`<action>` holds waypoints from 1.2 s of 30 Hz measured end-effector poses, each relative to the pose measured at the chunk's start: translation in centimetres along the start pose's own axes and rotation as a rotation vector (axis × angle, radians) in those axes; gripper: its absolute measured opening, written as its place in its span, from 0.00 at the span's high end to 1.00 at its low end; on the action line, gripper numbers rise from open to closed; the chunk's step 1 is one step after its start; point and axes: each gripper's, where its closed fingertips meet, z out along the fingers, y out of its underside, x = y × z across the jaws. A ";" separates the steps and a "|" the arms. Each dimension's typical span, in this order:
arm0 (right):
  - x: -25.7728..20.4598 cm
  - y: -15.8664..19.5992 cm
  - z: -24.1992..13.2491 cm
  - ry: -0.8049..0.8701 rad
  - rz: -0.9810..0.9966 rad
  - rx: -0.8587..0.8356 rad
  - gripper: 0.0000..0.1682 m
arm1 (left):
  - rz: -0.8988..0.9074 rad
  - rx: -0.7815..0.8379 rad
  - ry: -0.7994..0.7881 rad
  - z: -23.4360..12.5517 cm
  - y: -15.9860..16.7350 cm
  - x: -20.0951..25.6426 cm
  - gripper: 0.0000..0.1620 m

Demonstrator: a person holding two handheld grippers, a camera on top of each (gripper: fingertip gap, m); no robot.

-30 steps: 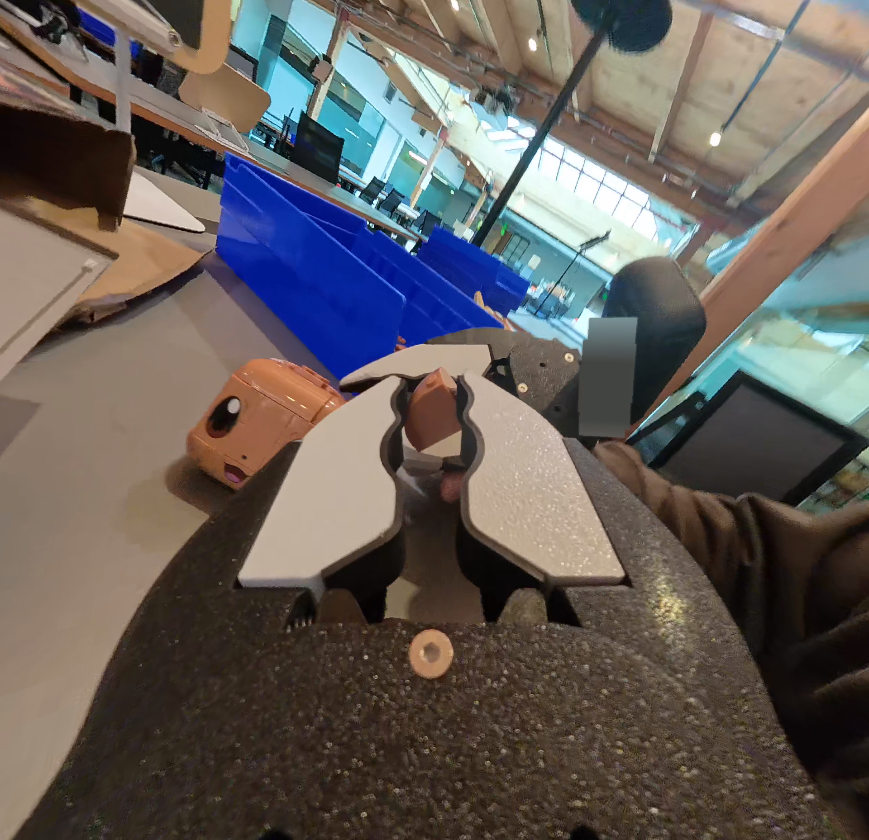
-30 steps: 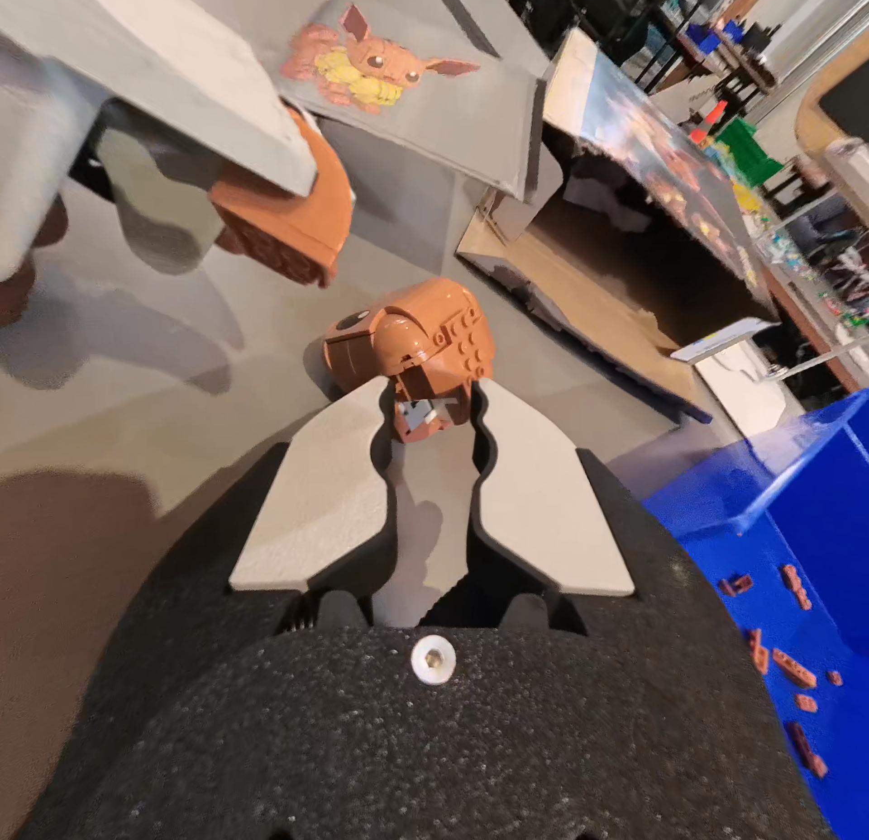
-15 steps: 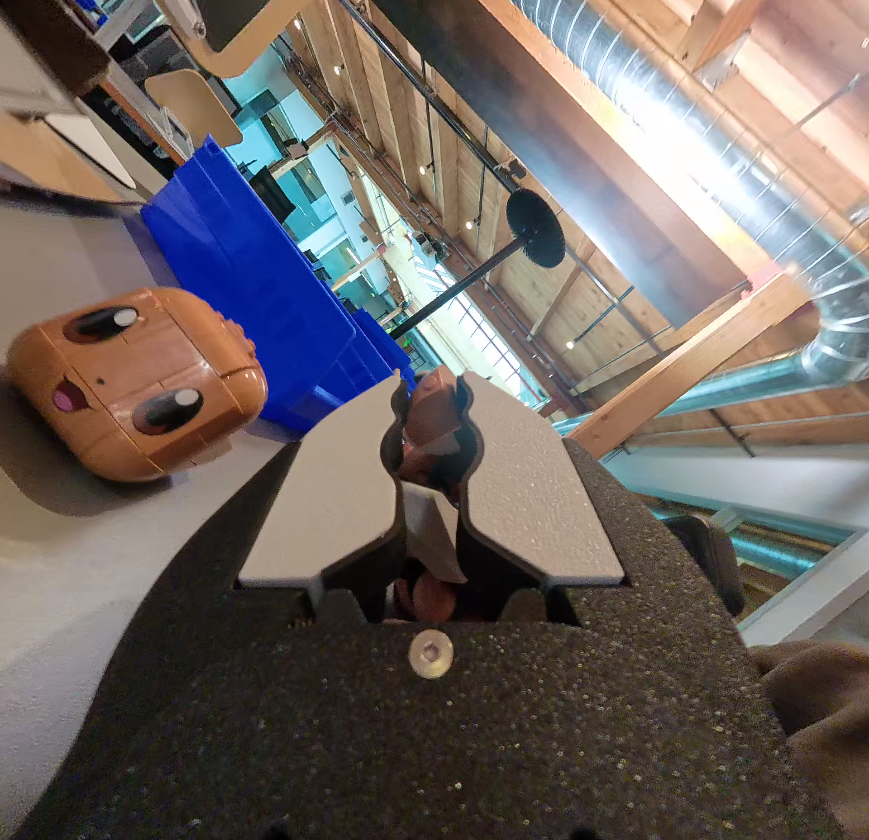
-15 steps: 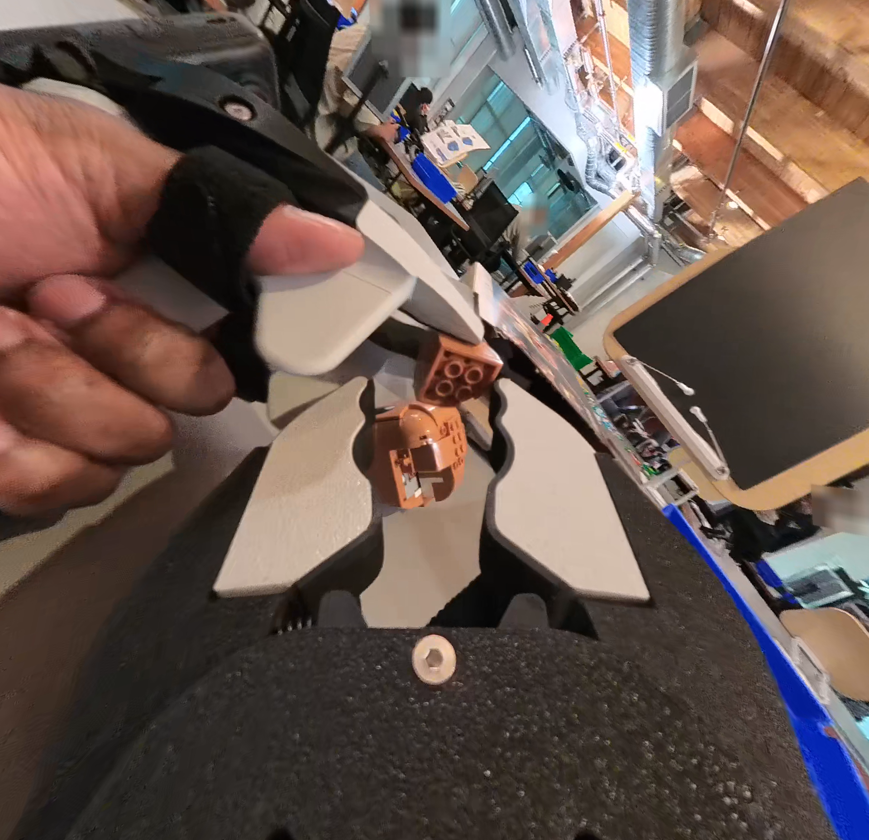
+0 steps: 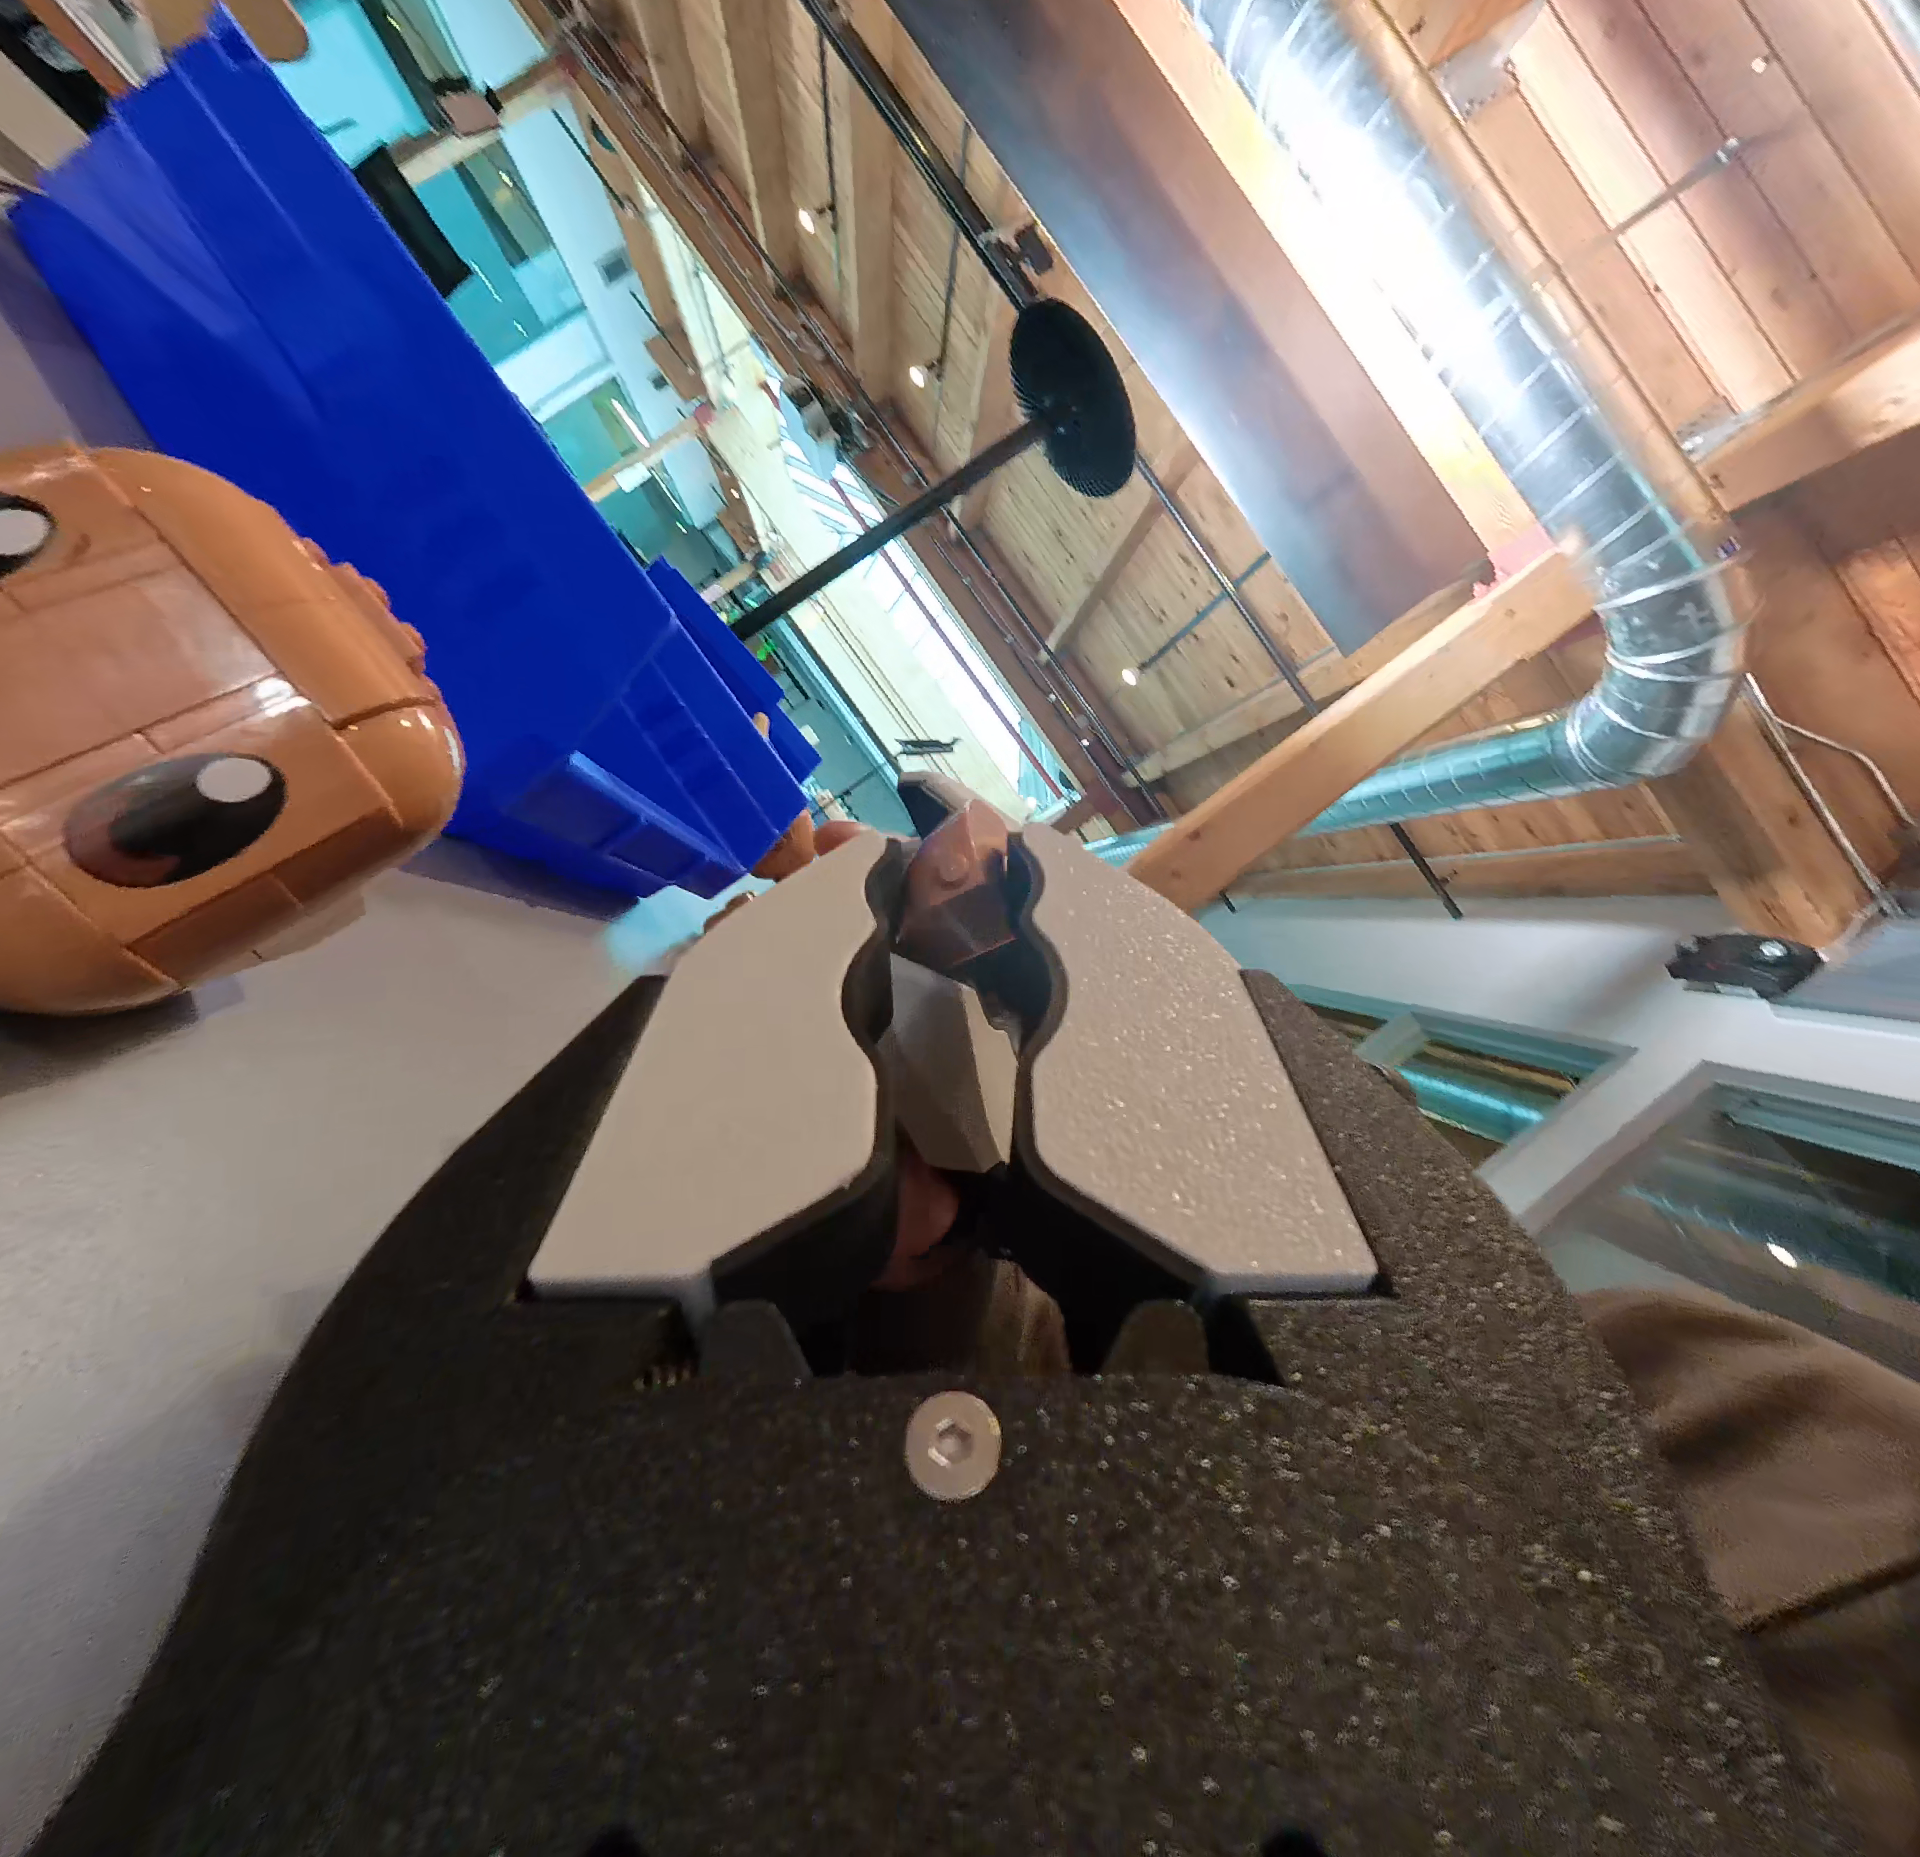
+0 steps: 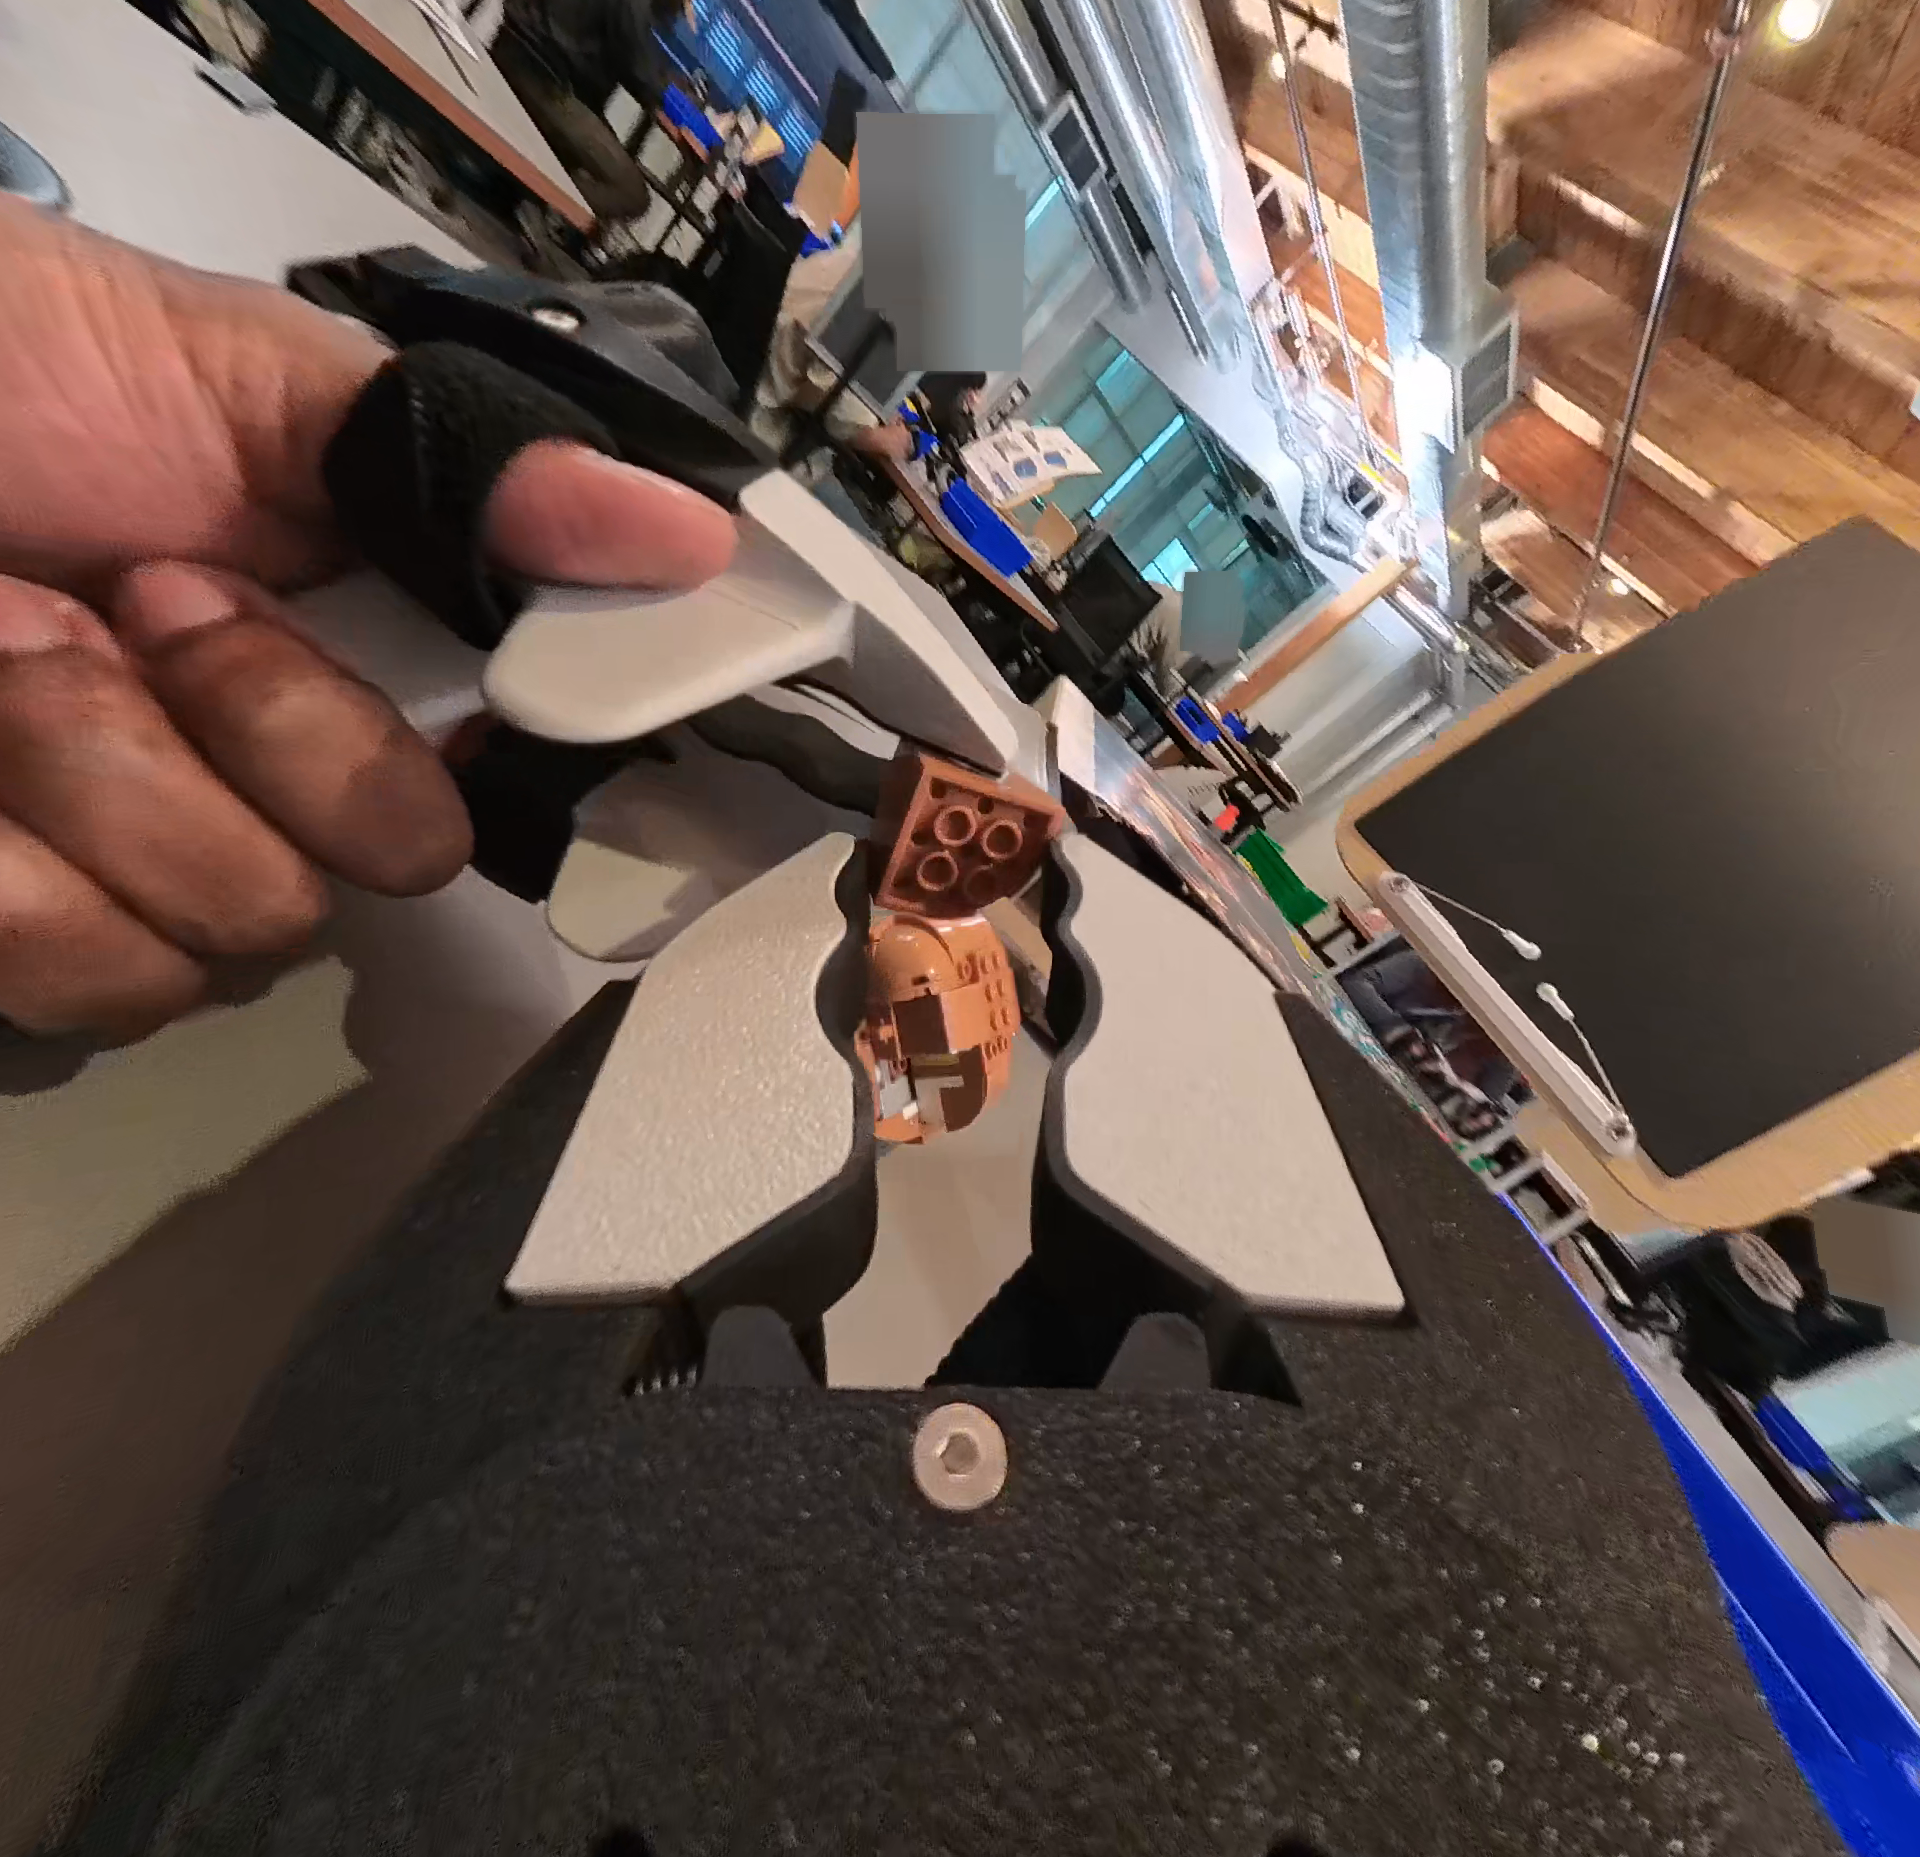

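My left gripper [image 5: 954,849] is shut on a small dark brown brick [image 5: 961,898] and holds it in the air. In the right wrist view the same brick [image 6: 966,841] shows its round underside tubes, pinched at the tip of the left gripper's grey fingers [image 6: 665,664], with a person's hand [image 6: 177,581] behind. My right gripper [image 6: 956,857] is open, its fingertips on either side of that brick; I cannot tell if they touch it. A brown brick-built head [image 5: 156,727] with black eyes lies on the grey table [image 5: 260,1132]; through the right jaws its back shows [image 6: 935,1028].
Blue plastic bins [image 5: 364,519] stand on the table behind the head. A board with a wooden rim [image 6: 1662,924] stands at the right. A blue bin edge [image 6: 1766,1558] runs along the lower right. A brown sleeve [image 5: 1766,1475] is at the right. My two grippers' fingertips are within a few centimetres of each other. My right tips are roughly 9 centimeters from the brown brick-built head [image 5: 156,727].
The right gripper rose from the head on the table up to the left gripper's brick, and its jaws narrowed slightly. The left gripper tilted upward, still holding the brick.
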 end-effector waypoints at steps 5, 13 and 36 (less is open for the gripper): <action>-0.1 -0.5 -0.4 -0.044 0.027 0.080 0.82 | -0.002 -0.048 0.056 0.0 0.4 0.6 0.88; 0.2 -0.5 -0.7 -0.012 -0.058 0.098 0.82 | -0.013 -0.088 0.077 0.4 0.7 0.5 0.87; 1.3 -0.3 -1.6 -0.027 -0.031 0.169 0.83 | 0.064 -0.218 0.130 1.9 1.6 0.8 0.88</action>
